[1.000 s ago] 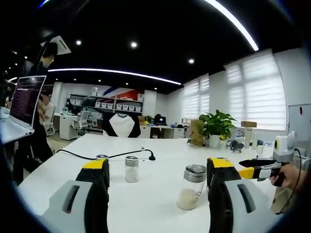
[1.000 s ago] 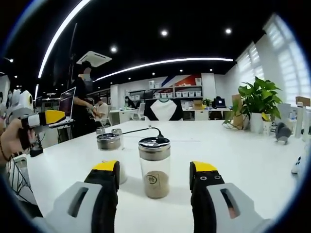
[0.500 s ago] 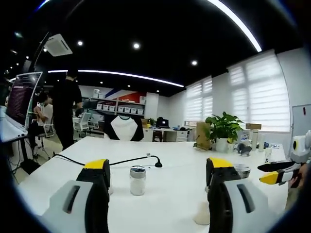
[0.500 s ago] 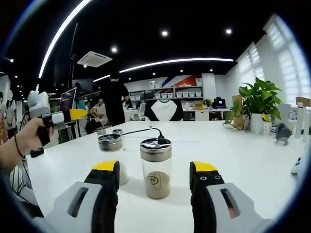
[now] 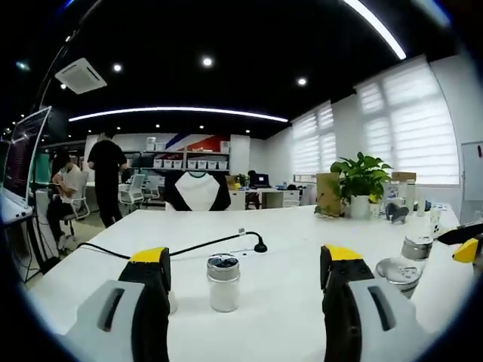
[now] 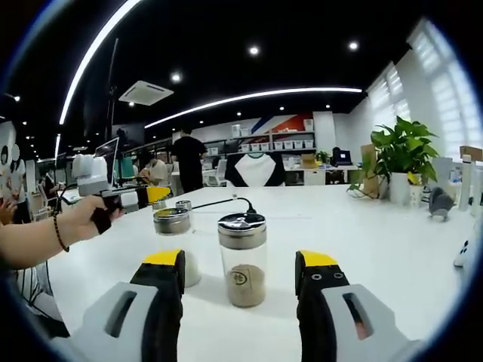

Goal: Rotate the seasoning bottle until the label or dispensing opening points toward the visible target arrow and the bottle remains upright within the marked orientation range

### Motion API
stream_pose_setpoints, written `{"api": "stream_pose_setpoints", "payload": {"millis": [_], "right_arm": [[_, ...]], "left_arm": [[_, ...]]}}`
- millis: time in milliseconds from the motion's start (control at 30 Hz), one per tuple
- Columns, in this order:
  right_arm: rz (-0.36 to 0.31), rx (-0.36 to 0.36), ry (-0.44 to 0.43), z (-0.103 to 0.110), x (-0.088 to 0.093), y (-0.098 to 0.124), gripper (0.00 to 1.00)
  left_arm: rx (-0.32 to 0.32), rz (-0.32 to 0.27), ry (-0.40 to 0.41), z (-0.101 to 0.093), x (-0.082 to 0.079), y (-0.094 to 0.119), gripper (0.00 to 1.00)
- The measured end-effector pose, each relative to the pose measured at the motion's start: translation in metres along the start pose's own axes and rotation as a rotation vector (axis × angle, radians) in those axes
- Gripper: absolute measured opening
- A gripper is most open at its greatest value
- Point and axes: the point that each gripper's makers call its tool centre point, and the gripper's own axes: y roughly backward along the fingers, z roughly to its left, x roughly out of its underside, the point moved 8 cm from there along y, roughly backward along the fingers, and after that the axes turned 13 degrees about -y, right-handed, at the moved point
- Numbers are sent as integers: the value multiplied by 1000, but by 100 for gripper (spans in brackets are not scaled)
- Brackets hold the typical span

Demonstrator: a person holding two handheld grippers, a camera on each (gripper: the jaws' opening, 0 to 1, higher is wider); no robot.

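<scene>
A clear seasoning bottle (image 6: pixel 242 260) with a steel lid and brown powder stands upright on the white table (image 6: pixel 377 241), just ahead of my open right gripper (image 6: pixel 241 259) and between its jaw lines. A second jar (image 6: pixel 174 230) with white powder stands to its left, partly behind the jaw. My left gripper (image 6: pixel 153 195), held by a hand, hovers left of the jars. In the left gripper view, the open left gripper (image 5: pixel 246 255) faces a small white shaker (image 5: pixel 223 282). The steel-lidded jars (image 5: pixel 408 259) sit at the right, beside the right gripper's yellow tip (image 5: pixel 467 246).
Two small shakers (image 6: pixel 182 205) stand behind the jars. A black cable (image 5: pixel 192 246) runs across the table. A potted plant (image 6: pixel 403 162) and small items (image 6: pixel 438 204) stand at the far right edge. People (image 5: pixel 106 177) are in the office beyond, with a laptop (image 5: pixel 19 177) at left.
The left gripper's view has swung, so the white-powder jar slid to its right edge. In the right gripper view the left gripper came closer to the jars. A person walked further off.
</scene>
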Motion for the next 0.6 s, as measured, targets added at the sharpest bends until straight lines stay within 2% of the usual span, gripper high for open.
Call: {"api": "stream_pose_setpoints", "payload": {"millis": [133, 233, 300, 400, 600], "right_arm": [[-5, 7, -7, -3, -2, 0, 59], [-5, 9, -4, -3, -2, -1, 59], [-2, 4, -2, -2, -2, -1, 59], [4, 0, 2, -1, -1, -3, 59], [1, -3, 12, 1, -4, -2, 59]], "left_arm": [[0, 6, -28, -2, 7, -9, 85], [3, 22, -19, -2, 15, -18, 85], [1, 48, -60, -1, 22, -24, 82], [-19, 44, -50, 1, 28, -31, 81], [-15, 100, -27, 4, 43, -51, 81]]}}
